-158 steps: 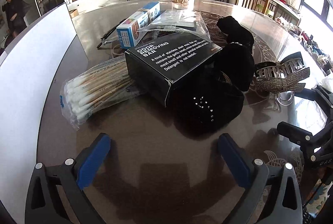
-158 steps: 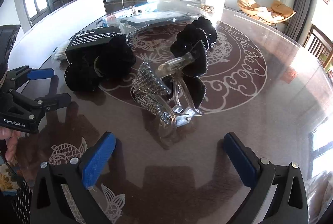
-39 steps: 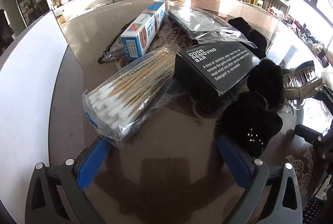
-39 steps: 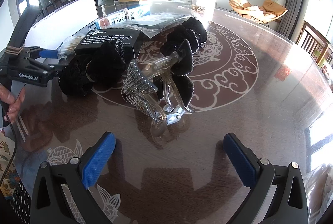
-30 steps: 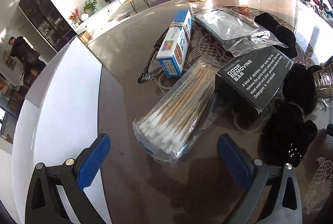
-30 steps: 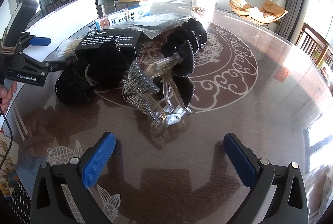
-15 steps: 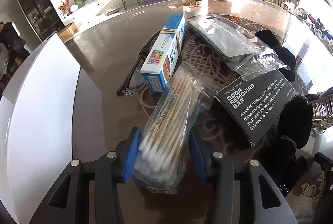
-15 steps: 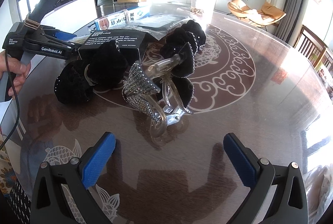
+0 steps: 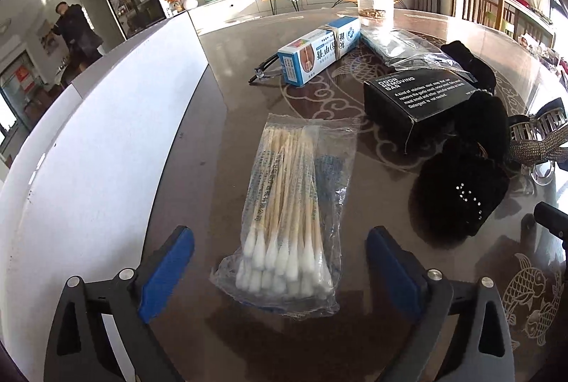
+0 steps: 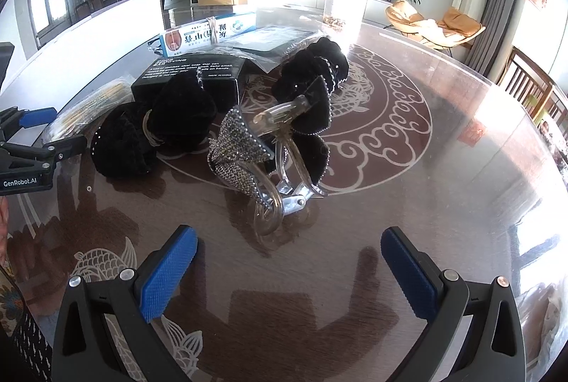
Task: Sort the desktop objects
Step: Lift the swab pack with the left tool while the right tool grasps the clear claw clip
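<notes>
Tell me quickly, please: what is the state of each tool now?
Left tool: open, jaws just opened; cotton swab pack lies between them, not gripped.
Right tool: open, holding nothing.

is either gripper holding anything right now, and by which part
Nothing is held. The left gripper has just opened around the cotton swab pack's swab-tip end; the right gripper is open over bare table.

Both grippers, left (image 9: 278, 270) and right (image 10: 289, 270), have black plastic jaws with ribbed blue pads (image 10: 167, 272) and silver screws (image 10: 126, 273) behind them; the left one's side reads "GenRobot.AI".
</notes>
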A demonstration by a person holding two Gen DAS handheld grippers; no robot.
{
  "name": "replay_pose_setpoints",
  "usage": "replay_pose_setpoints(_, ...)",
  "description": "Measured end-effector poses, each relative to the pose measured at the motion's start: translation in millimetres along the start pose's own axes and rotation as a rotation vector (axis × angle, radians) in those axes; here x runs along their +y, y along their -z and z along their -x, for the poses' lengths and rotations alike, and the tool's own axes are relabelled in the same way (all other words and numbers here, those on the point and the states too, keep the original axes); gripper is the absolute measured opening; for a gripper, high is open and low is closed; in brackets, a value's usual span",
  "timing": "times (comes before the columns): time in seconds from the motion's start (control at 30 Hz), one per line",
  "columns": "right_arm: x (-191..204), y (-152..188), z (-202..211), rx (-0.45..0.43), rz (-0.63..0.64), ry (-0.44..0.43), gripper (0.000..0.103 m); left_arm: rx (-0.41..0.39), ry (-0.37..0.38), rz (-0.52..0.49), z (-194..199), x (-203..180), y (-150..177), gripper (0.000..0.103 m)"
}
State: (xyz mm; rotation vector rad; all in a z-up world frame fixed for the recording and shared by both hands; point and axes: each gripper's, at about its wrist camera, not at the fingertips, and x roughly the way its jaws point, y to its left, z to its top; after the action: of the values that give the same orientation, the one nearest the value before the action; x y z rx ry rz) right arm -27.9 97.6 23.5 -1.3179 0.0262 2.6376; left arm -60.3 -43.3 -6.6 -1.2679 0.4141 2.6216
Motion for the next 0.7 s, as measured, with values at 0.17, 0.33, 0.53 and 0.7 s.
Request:
replay_pose_setpoints(0.17, -12.4, 0.7, -2.8, 0.016, -0.072, -0.038, 0.103, 0.059, 0.137, 0.105, -19.4, 22.4, -9.1, 0.103)
replay_pose_setpoints(0.33, -15.0, 1.8, -1.4, 0.009, -0.086, -0.048, 0.103, 0.059, 0.140, 0.089, -21.1, 20.6, -9.6, 0.103)
replay_pose_setpoints(0.53, -7.5, -4.0, -7.8, 0.029, -0.032, -0.050, 0.103, 0.058, 0.140, 0.092, -20.6, 19.3, -7.8, 0.103)
replay_pose_setpoints(0.7, -9.8, -29.7, -31.5, 0.025, 0.105, -0.151, 0.103, 0.058, 0.140, 0.093, -19.3, 20.3, -7.4, 0.103)
